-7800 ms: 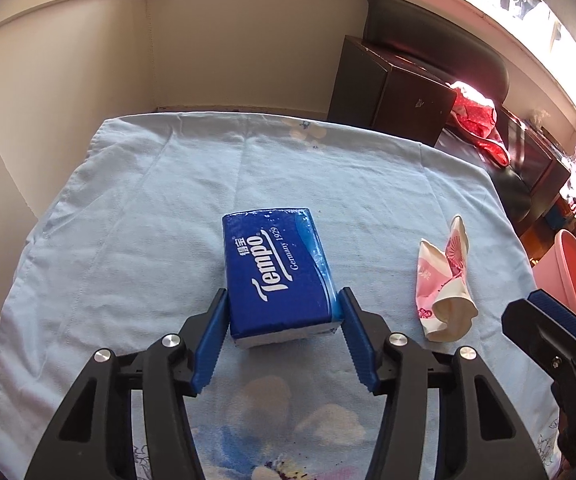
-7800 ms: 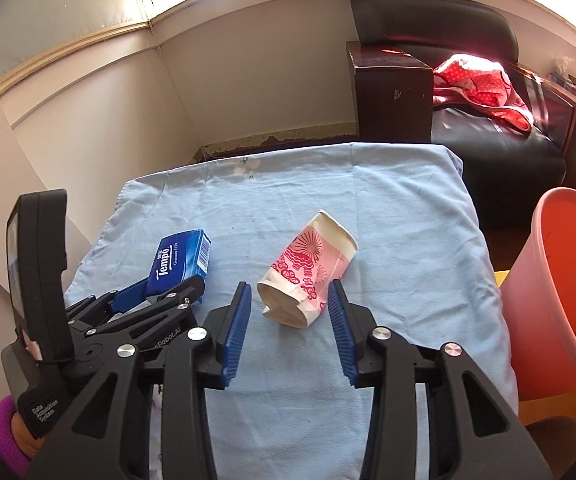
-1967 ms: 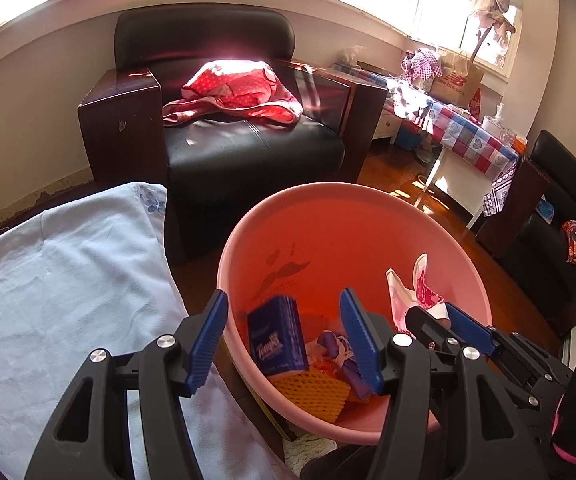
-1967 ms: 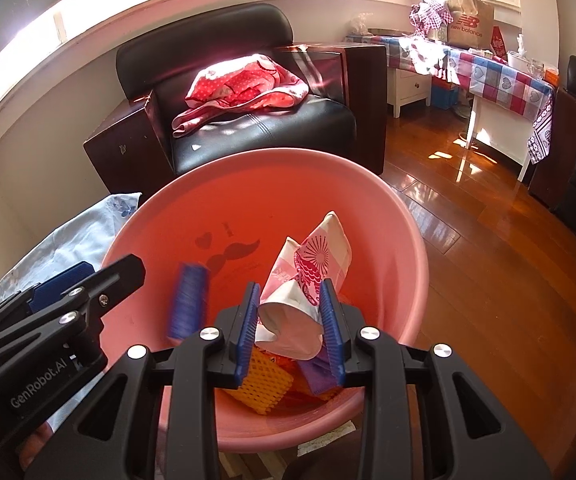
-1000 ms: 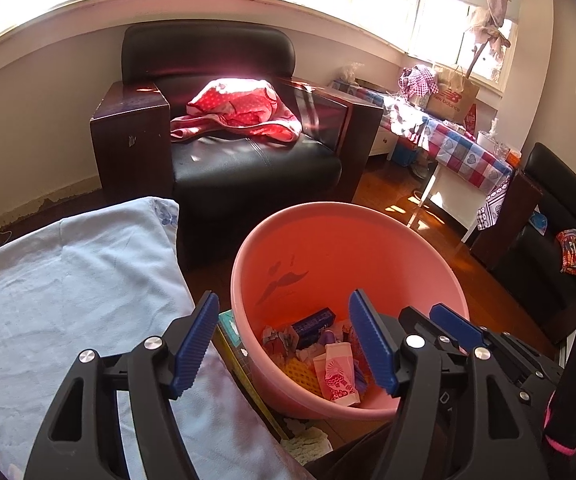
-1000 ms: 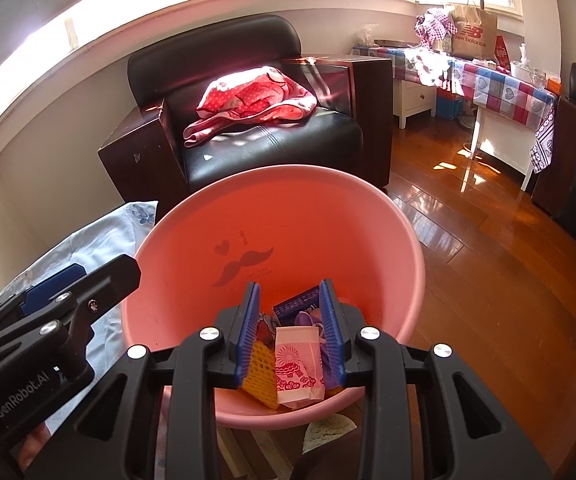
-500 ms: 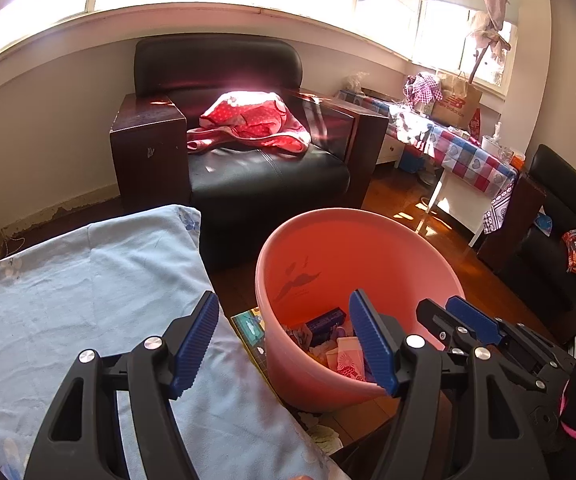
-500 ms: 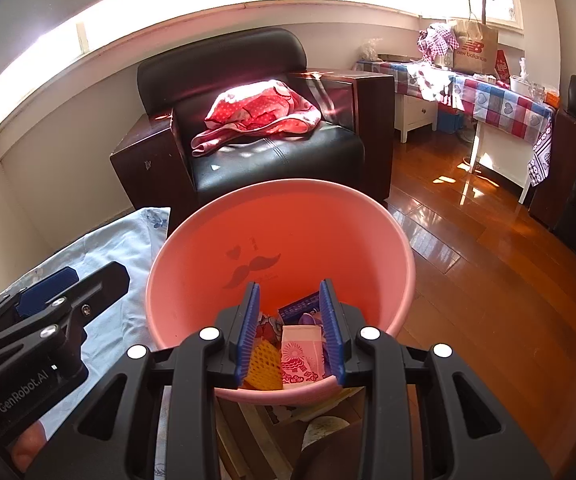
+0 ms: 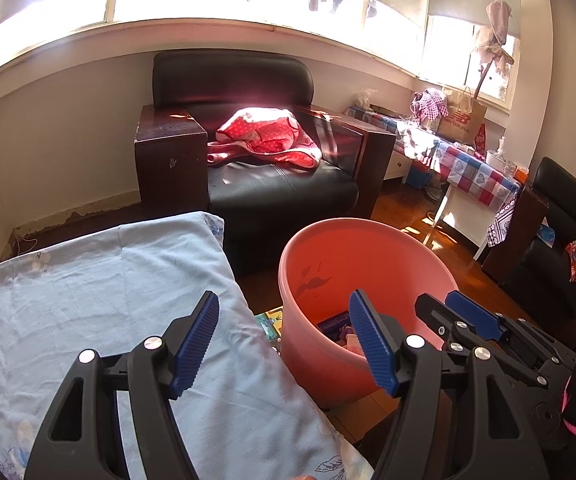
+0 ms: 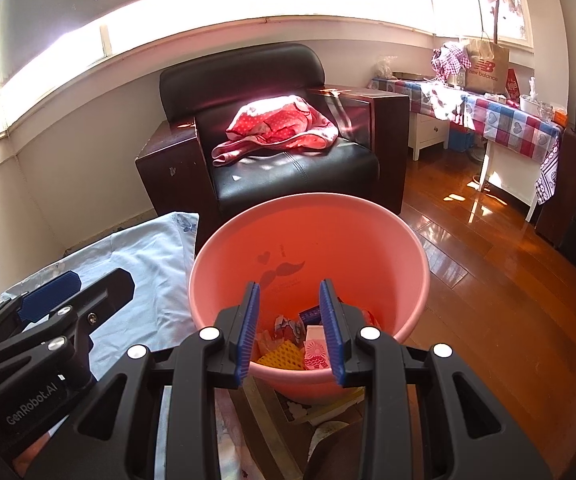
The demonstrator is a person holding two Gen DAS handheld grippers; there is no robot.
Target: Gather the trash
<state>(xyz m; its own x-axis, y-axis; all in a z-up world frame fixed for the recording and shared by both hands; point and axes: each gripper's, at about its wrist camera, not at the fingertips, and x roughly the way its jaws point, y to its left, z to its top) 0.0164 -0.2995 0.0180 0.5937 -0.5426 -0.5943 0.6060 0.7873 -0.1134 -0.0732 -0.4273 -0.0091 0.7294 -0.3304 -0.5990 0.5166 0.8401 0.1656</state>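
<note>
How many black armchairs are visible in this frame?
2: one armchair behind the pink bucket, holding red clothing; a second at the right edge, partly cropped.

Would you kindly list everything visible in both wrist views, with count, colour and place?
Bucket: one, pink, on the floor beside the bed.
Trash: several pieces, mixed colours, in the bucket bottom.
Bed sheet: one, light blue, left of the bucket.
Armchair: one, black, behind the bucket.
Garment: one, red dotted, on the armchair seat.
Side table: one, checked cloth, by the window.
Paper bag: one, brown, on that table.
Left claw: one, black with blue pads, open, empty.
Right claw: one, black with blue pads, partly open, empty, above the bucket.
</note>
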